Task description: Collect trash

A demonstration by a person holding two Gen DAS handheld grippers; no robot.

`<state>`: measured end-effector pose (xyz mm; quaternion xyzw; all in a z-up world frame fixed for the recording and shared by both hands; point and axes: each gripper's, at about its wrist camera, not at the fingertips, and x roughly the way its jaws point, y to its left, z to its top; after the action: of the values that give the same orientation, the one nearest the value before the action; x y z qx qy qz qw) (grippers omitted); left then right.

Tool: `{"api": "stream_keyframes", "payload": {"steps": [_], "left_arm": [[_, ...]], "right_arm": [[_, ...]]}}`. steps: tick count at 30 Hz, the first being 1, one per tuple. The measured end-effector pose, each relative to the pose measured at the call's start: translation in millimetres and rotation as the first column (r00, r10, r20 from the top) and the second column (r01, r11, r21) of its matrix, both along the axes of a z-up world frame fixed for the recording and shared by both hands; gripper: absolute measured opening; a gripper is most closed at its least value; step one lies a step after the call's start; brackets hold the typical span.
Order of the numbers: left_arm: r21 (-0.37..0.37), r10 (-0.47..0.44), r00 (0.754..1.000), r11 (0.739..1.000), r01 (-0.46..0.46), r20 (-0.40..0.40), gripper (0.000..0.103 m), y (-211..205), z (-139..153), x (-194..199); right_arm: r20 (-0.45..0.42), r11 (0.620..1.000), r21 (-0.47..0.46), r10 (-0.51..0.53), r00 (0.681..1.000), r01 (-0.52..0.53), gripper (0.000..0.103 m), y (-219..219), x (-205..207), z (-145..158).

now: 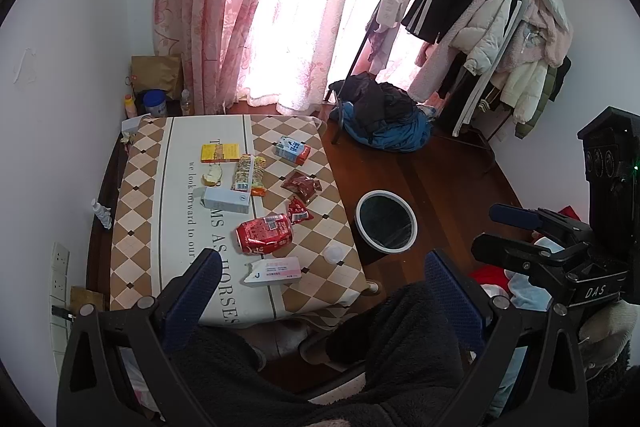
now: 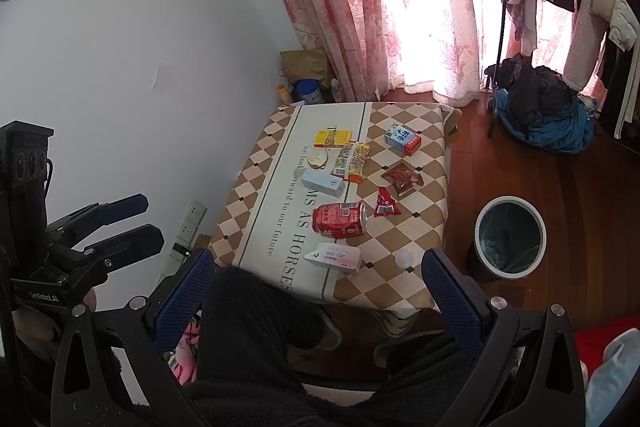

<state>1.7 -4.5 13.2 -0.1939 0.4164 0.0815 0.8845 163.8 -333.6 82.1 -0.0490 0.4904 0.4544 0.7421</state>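
Trash lies on a small table with a checked cloth (image 1: 132,195) (image 2: 248,187): a crushed red can (image 1: 265,233) (image 2: 340,219), a torn pink-white carton (image 1: 273,270) (image 2: 334,256), a pale blue box (image 1: 226,201) (image 2: 322,183), red wrappers (image 1: 298,211) (image 2: 386,203), a noodle packet (image 1: 248,169), a yellow box (image 1: 220,152), a blue milk carton (image 1: 292,148) and a clear lid (image 1: 333,253). A white-rimmed bin (image 1: 386,225) (image 2: 510,237) stands on the floor right of the table. My left gripper (image 1: 324,291) is open and empty, held above the table's near edge. My right gripper (image 2: 318,287) is open and empty too.
A pile of dark and blue clothes (image 1: 384,119) lies on the wooden floor behind the bin. A loaded clothes rack (image 1: 492,27) stands at the right. Pink curtains (image 1: 240,7) hang at the back. Bottles and a paper bag (image 1: 156,75) sit behind the table. My legs are below both grippers.
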Motion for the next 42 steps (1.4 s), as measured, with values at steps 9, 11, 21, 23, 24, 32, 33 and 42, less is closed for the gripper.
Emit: {"api": "stream_keyframes", "payload": {"steps": [9, 11, 21, 23, 24, 32, 33, 42], "left_arm": [[-0.002, -0.001, 1.000, 1.000, 0.001, 0.001, 0.103, 1.3, 3.2, 0.2], [-0.003, -0.001, 1.000, 1.000, 0.001, 0.002, 0.103, 1.2, 2.9, 0.0], [-0.003, -0.002, 1.000, 1.000, 0.002, 0.004, 0.103, -1.3, 4.4, 3.5], [-0.002, -0.002, 1.000, 1.000, 0.002, 0.006, 0.103, -2.9, 7.2, 5.0], [-0.003, -0.003, 1.000, 1.000, 0.003, 0.006, 0.103, -1.9, 6.1, 4.1], [-0.005, -0.005, 1.000, 1.000, 0.006, 0.011, 0.103, -3.7, 11.5, 6.1], [-0.004, -0.005, 1.000, 1.000, 0.005, 0.010, 0.103, -4.3, 12.5, 6.8], [-0.004, -0.003, 1.000, 1.000, 0.003, 0.012, 0.103, -4.4, 10.8, 5.1]], "right_arm": [[0.000, 1.000, 0.000, 0.001, 1.000, -0.001, 0.103, -0.2, 0.1, 1.3], [0.002, 1.000, -0.001, 0.003, 1.000, -0.003, 0.103, 0.5, -0.4, 1.0], [0.010, 1.000, 0.006, 0.002, 1.000, -0.002, 0.103, 1.4, -0.1, 0.4], [0.013, 1.000, 0.004, 0.006, 1.000, -0.006, 0.103, 2.6, 0.1, 4.6], [0.014, 1.000, 0.005, 0.008, 1.000, -0.008, 0.103, 4.2, -0.6, 5.8], [0.014, 1.000, 0.009, 0.009, 1.000, -0.009, 0.103, 6.6, -1.7, 8.3], [0.013, 1.000, 0.009, 0.010, 1.000, -0.010, 0.103, 7.2, -1.9, 8.5], [0.015, 1.000, 0.012, 0.009, 1.000, -0.009, 0.103, 6.0, -2.6, 8.3]]}}
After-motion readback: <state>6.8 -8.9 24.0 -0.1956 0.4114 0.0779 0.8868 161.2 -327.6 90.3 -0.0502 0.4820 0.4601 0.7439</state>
